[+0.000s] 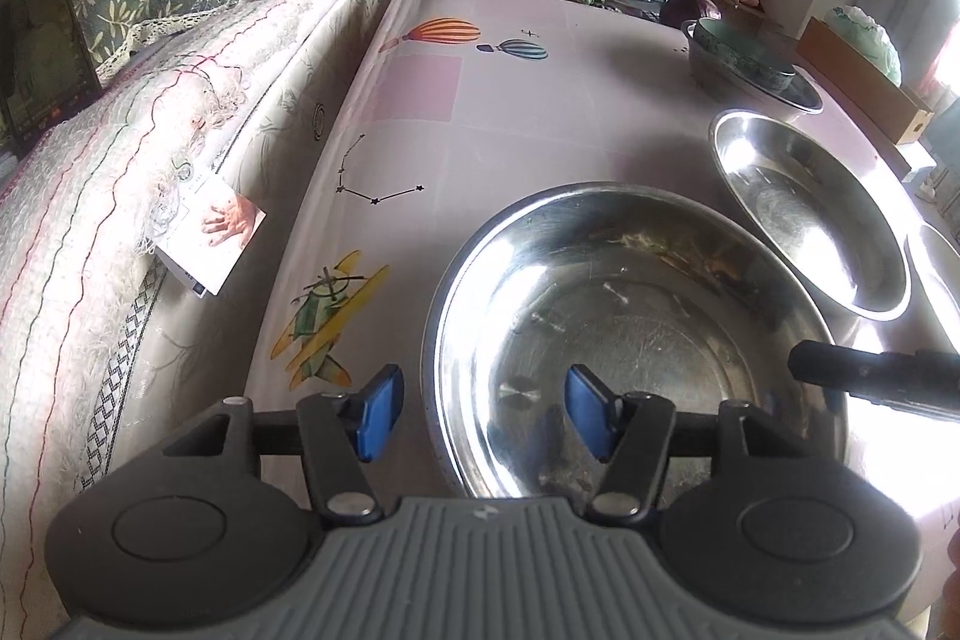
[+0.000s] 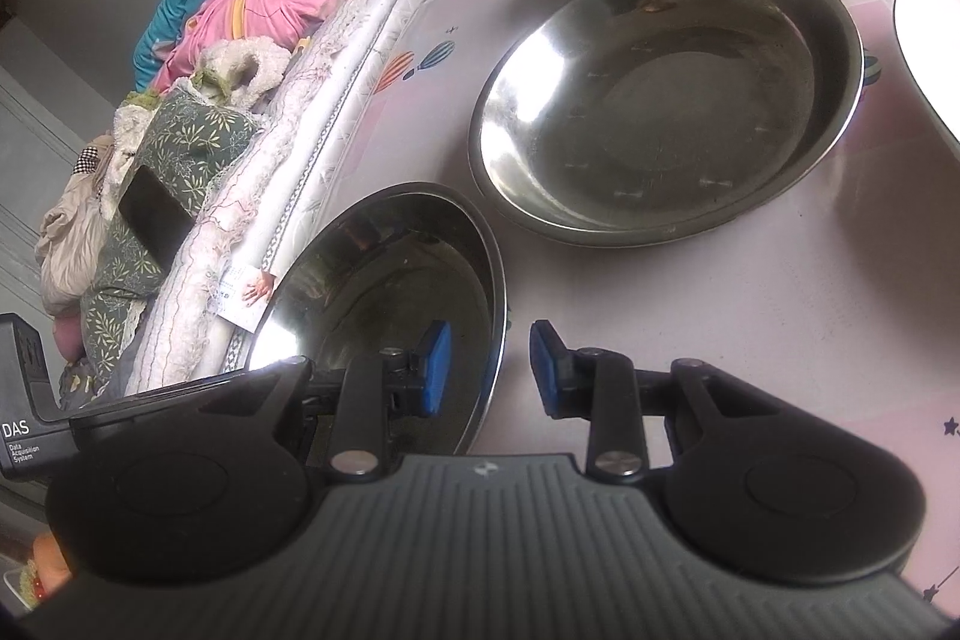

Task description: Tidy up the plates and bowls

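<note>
Left gripper is sitting spread, straddling the near steel bowl's rim, lower centre; right gripper is likewise spread (rim between pads, not pinching).

The large round steel bowl is showing polished, mirror-bright metal, scuffed with fine scratches across its base. The second shiny steel bowl is glaring under the light. The pink printed tablecloth surface is looking smooth and faintly glossy. The blue finger pads are appearing matt, on black plastic arms. The white quilted bed cover is looking rough and frayed.
</note>
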Demonstrator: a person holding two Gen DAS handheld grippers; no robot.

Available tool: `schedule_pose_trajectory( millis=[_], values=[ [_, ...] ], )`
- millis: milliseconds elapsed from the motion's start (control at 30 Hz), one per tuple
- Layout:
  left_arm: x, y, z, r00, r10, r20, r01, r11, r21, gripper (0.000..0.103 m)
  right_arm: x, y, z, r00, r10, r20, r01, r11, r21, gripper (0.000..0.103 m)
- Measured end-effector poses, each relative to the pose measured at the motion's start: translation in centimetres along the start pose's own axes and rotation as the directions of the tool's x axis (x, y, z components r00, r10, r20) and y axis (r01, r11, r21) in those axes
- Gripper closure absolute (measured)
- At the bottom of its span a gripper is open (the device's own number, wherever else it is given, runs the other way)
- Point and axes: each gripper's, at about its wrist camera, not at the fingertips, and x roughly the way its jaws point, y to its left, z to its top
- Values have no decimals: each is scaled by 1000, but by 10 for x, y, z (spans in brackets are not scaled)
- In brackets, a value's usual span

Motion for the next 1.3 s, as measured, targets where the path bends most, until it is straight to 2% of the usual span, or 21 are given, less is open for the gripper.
schedule_pose_trajectory(
  millis=[167, 267, 400, 500, 733, 867, 1300],
  values=[
    [1, -10, -1, 1000, 22, 17, -23, 999, 43, 50, 7, 5, 0, 1000, -1, -3, 1, 1000, -23, 84],
    [-3, -13, -3, 999, 34, 21, -36, 998, 57, 52, 6, 7, -1, 1000, -10, 3, 10, 999, -38, 84],
    [-6, -11, -7, 1000, -4, 9, 4, 999, 50, 52, 4, 1, 0, 1000, -8, 9, 8, 1000, -18, 85],
    [-2, -12, -7, 1000, 4, -2, -4, 999, 50, 53, 4, 0, -1, 1000, -11, 8, 11, 1000, -10, 85],
    [3, -16, -8, 998, 62, 12, -63, 996, 70, 66, 8, -3, -4, 1000, 16, -1, -16, 1000, 13, 86],
    [1, -13, -8, 998, 58, 10, -58, 997, 56, 70, 7, -6, -3, 1000, 28, -2, -27, 999, 28, 86],
    [0, -13, -8, 998, 55, 13, -56, 997, 56, 69, 8, -6, -4, 999, 35, 3, -35, 999, 27, 86]
  ],
)
